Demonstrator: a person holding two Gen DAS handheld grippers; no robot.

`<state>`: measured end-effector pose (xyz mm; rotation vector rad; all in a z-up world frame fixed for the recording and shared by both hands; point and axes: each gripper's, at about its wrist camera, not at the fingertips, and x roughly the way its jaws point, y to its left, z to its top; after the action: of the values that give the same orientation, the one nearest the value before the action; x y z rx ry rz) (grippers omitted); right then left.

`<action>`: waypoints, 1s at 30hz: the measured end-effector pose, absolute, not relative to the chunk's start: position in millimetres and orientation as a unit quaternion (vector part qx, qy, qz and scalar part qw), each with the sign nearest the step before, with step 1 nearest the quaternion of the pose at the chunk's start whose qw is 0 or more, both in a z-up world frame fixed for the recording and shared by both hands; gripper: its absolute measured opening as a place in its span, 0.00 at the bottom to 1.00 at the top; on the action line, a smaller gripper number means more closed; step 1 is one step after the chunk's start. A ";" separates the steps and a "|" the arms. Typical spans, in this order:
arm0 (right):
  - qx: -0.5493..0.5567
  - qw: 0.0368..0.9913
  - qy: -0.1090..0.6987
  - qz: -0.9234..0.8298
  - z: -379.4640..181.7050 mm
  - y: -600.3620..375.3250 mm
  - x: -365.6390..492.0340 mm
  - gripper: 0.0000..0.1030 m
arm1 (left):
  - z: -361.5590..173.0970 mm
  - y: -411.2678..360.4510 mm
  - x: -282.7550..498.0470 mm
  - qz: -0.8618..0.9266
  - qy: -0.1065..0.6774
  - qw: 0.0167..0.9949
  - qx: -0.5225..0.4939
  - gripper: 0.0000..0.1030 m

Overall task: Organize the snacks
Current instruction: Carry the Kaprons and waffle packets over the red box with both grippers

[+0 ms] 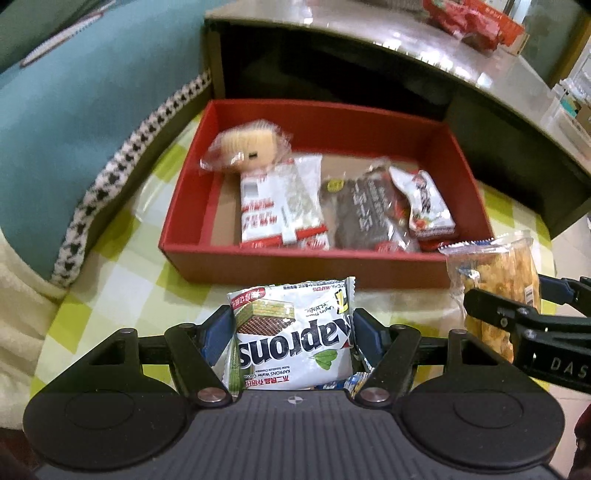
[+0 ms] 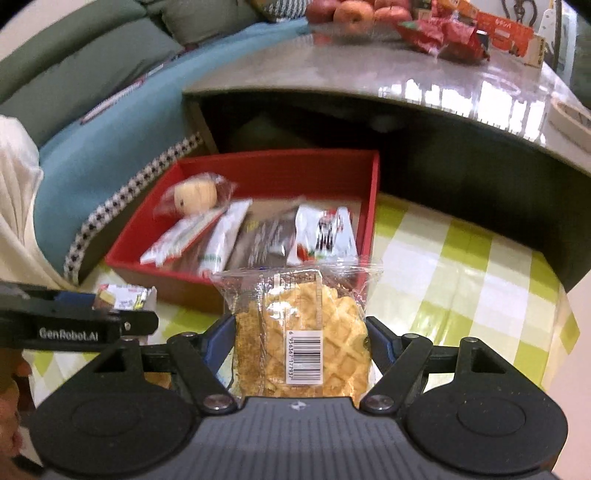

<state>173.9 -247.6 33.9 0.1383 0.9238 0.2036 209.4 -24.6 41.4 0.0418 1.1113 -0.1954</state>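
The left gripper (image 1: 291, 332) has its fingers clamped on a white wafer packet (image 1: 295, 338), held above the checked tabletop (image 1: 122, 273) before the red box (image 1: 303, 264). The right gripper (image 2: 301, 338) grips a clear-wrapped waffle (image 2: 314, 332).

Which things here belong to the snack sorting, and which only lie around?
Job: Kaprons wafer pack in left gripper; waffle pack in right gripper; red box with packed snacks.

Lying about: apples, red wrappers, blue cushion.

bright, motion-blurred, fisheye-warped edges
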 end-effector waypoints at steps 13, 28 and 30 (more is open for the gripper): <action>0.080 0.903 0.415 0.083 49.9 -245.0 200.3 0.77 | 61.8 -42.0 232.3 -0.080 0.487 0.869 0.034 0.73; 0.108 0.905 0.406 0.067 37.2 -246.7 253.0 0.77 | 45.6 -55.9 281.9 -0.041 0.489 0.870 0.041 0.73; 0.106 0.904 0.409 0.066 33.5 -246.1 257.5 0.77 | 41.7 -55.8 286.3 -0.038 0.493 0.868 0.041 0.73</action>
<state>257.5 -246.1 33.5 0.2182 0.8458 0.1374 286.3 -55.8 41.7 0.0849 1.0307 -0.0793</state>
